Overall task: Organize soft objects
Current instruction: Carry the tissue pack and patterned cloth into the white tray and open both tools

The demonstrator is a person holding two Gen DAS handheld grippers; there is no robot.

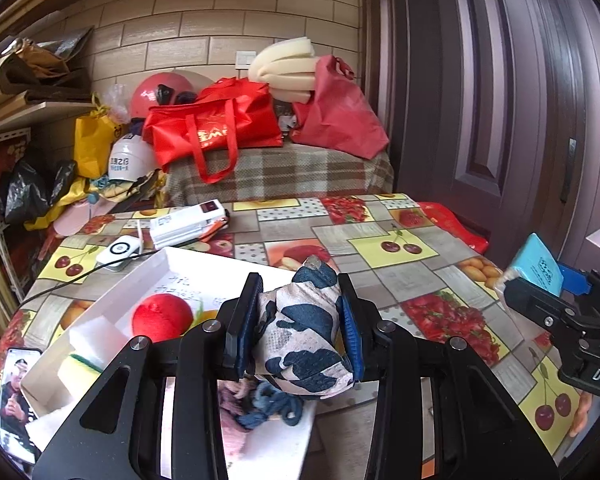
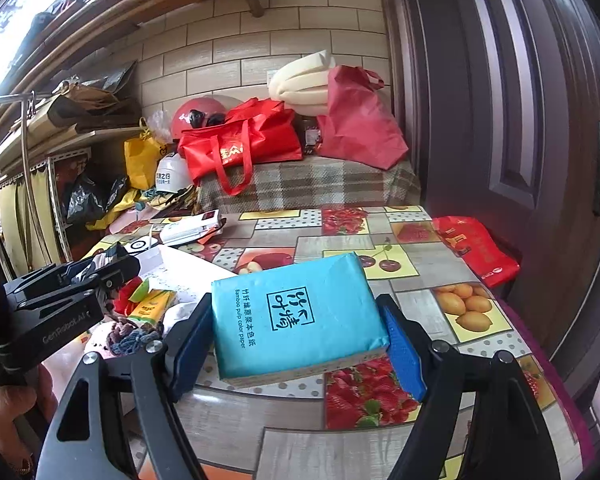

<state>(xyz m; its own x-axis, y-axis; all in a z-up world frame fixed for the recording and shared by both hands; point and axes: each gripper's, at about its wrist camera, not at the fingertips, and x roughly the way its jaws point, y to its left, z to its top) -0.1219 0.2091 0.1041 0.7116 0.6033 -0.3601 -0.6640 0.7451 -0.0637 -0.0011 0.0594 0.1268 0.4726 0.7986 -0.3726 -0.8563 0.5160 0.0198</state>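
My left gripper (image 1: 300,320) is shut on a white-and-navy patterned fabric pouch (image 1: 304,336), held above the near corner of a white box (image 1: 160,276). The box holds a red ball (image 1: 162,316), white and yellow sponges (image 1: 88,350) and a knitted blue-pink bundle (image 1: 260,404). My right gripper (image 2: 296,340) is shut on a blue tissue pack (image 2: 296,316), held above the fruit-print tablecloth (image 2: 380,240). The right gripper also shows in the left wrist view (image 1: 540,284), to the right of the box. The left gripper shows at the left edge of the right wrist view (image 2: 112,268).
A white power bank (image 1: 186,222) and a small white device (image 1: 118,250) lie behind the box. A phone (image 1: 14,392) lies at the table's left edge. Red bags (image 1: 216,128), helmets and foam sit on a plaid bench beyond. A door stands to the right.
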